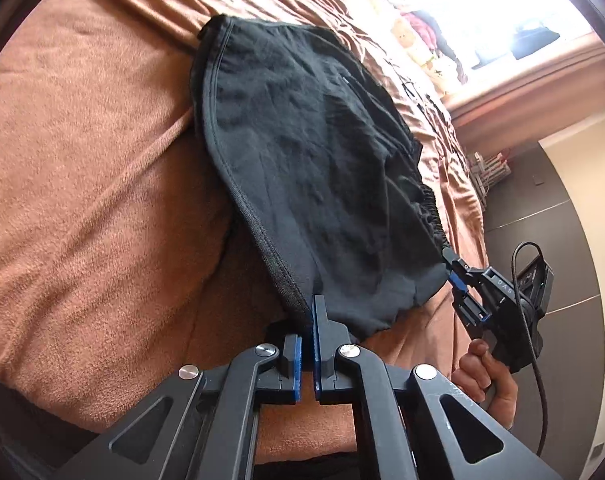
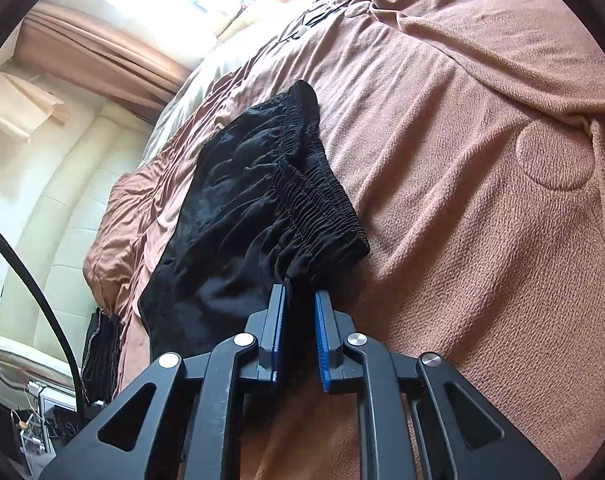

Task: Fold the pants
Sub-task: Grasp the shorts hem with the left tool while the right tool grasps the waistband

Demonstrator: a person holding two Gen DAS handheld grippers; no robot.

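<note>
On the brown fleece bed blanket (image 1: pixel 82 168), the black cotton pants (image 1: pixel 310 168) are lying folded, stretching away from the left gripper (image 1: pixel 307 344); its blue pads are sitting nearly closed, pinching the near hem edge. The right gripper (image 1: pixel 456 276) is gripping the elastic corner beside it.

In the right wrist view, the right gripper (image 2: pixel 302 320) is standing slightly parted, fabric caught between; the waistband (image 2: pixel 318 204) is running forward.

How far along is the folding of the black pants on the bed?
Partly done. The black pants already lie doubled into a short, wide panel on the brown blanket. In hand: the left gripper pinches the near hem corner, and the right gripper holds the elastic waistband corner. Left: at least one more fold, then release.
</note>
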